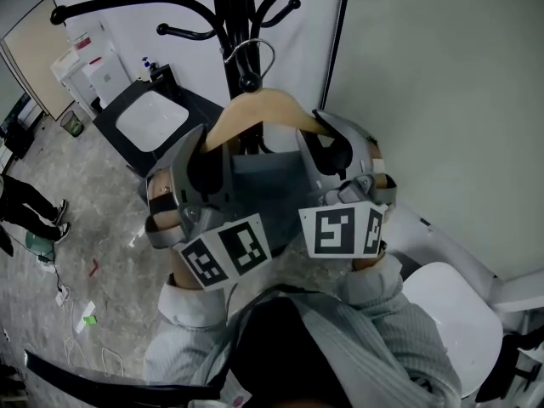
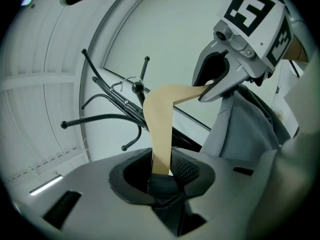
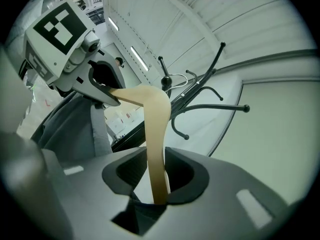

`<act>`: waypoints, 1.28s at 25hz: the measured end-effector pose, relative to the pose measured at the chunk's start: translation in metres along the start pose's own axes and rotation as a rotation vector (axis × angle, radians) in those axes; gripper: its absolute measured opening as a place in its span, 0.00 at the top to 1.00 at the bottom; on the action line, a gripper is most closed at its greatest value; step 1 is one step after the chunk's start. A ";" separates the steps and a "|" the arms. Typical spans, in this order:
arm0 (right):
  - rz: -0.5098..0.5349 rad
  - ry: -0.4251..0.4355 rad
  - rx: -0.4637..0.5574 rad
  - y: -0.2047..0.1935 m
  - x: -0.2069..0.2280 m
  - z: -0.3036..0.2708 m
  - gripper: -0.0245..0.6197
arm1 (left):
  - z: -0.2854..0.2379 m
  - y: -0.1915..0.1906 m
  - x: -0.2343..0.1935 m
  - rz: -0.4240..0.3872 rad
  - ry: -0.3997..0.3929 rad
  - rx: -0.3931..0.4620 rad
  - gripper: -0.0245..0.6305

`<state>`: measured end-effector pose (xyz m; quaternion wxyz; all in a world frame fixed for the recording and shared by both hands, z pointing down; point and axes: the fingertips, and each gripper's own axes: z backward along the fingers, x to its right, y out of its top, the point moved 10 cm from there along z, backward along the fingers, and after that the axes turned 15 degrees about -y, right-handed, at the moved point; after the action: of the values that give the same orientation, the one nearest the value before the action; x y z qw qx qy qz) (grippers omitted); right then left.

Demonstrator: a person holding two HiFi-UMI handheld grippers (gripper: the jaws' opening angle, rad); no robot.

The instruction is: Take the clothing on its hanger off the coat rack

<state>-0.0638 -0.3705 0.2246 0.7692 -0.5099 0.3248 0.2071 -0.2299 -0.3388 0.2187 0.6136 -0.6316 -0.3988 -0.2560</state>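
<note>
Black coat rack [image 1: 228, 15] at the top of the head view, curved pegs spreading to both sides. Just below, grey clothing [image 1: 268, 185] draped on a pale wooden hanger [image 1: 255, 109], hanging between the two grippers. On the hanger's left arm, the left hand-held gripper [image 1: 206, 155], jaws drawn partway in and clamped, wood and dark cloth pinched between them (plain in the left gripper view). On the hanger's right arm, the right hand-held gripper [image 1: 327, 143], likewise closed on the wood, nothing else in its bite. Both raised to the hanger's shoulders, marker cubes [image 1: 228, 250] turned toward the head camera. Smallest of all, the hanger's metal hook [image 1: 251, 51], right against the rack's pole; impossible to tell whether resting on a peg or lifted off.
</note>
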 end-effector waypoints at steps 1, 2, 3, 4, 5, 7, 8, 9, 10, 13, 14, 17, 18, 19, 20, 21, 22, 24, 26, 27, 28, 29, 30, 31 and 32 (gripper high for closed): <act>0.003 -0.011 -0.003 0.001 0.005 0.005 0.80 | 0.003 0.005 0.001 -0.003 -0.001 0.011 0.80; 0.006 -0.023 -0.007 0.002 0.010 0.011 0.80 | 0.007 0.010 0.001 -0.005 -0.004 0.022 0.80; 0.009 -0.036 -0.014 0.002 0.016 0.017 0.80 | 0.009 0.016 0.002 -0.006 -0.011 0.034 0.80; 0.012 -0.052 -0.025 0.001 0.022 0.022 0.80 | 0.010 0.023 0.004 -0.007 -0.022 0.049 0.80; 0.015 -0.068 -0.042 -0.001 0.027 0.027 0.80 | 0.009 0.029 0.007 -0.008 -0.036 0.065 0.80; 0.022 -0.093 -0.083 -0.009 0.035 0.038 0.80 | 0.005 0.039 0.016 -0.007 -0.071 0.094 0.80; 0.026 -0.103 -0.105 -0.015 0.038 0.045 0.79 | 0.003 0.043 0.022 -0.005 -0.089 0.107 0.80; 0.031 -0.114 -0.128 -0.020 0.041 0.051 0.79 | 0.001 0.048 0.028 -0.005 -0.108 0.121 0.80; 0.036 -0.126 -0.152 -0.025 0.045 0.058 0.79 | -0.001 0.053 0.035 -0.005 -0.126 0.136 0.80; 0.053 -0.163 -0.221 -0.040 0.055 0.076 0.79 | -0.008 0.067 0.054 -0.006 -0.184 0.185 0.80; 0.058 -0.174 -0.243 -0.045 0.059 0.082 0.79 | -0.010 0.072 0.060 -0.005 -0.201 0.200 0.80; 0.071 -0.202 -0.299 -0.057 0.065 0.100 0.79 | -0.014 0.083 0.079 0.002 -0.251 0.231 0.80; 0.076 -0.212 -0.315 -0.060 0.067 0.104 0.79 | -0.015 0.085 0.084 0.005 -0.267 0.240 0.80; 0.080 -0.221 -0.328 -0.063 0.067 0.108 0.79 | -0.017 0.087 0.089 0.009 -0.283 0.249 0.80; 0.084 -0.229 -0.340 -0.067 0.068 0.111 0.79 | -0.020 0.089 0.094 0.012 -0.296 0.257 0.80; 0.087 -0.235 -0.351 -0.070 0.068 0.114 0.79 | -0.021 0.090 0.098 0.013 -0.308 0.265 0.80; 0.090 -0.240 -0.362 -0.074 0.069 0.118 0.79 | -0.023 0.092 0.103 0.014 -0.318 0.272 0.80; 0.093 -0.246 -0.387 -0.081 0.072 0.127 0.79 | -0.024 0.098 0.113 0.013 -0.340 0.285 0.80; 0.098 -0.254 -0.412 -0.087 0.076 0.136 0.79 | -0.024 0.104 0.123 0.011 -0.362 0.301 0.80; 0.102 -0.259 -0.421 -0.089 0.077 0.140 0.79 | -0.024 0.106 0.127 0.010 -0.371 0.308 0.80; 0.104 -0.265 -0.430 -0.092 0.078 0.143 0.79 | -0.024 0.109 0.131 0.008 -0.378 0.313 0.80; 0.107 -0.269 -0.437 -0.094 0.079 0.146 0.79 | -0.025 0.110 0.134 0.006 -0.384 0.316 0.80; 0.109 -0.272 -0.443 -0.096 0.079 0.147 0.79 | -0.026 0.111 0.137 0.003 -0.389 0.318 0.80; 0.110 -0.273 -0.449 -0.099 0.079 0.148 0.79 | -0.027 0.112 0.139 0.001 -0.394 0.320 0.80; 0.110 -0.273 -0.452 -0.101 0.079 0.149 0.79 | -0.028 0.113 0.141 0.000 -0.398 0.320 0.80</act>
<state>0.1004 -0.2748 0.2738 0.6600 -0.6176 0.1909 0.3828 -0.0553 -0.3314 0.2725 0.6151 -0.5643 -0.5474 -0.0603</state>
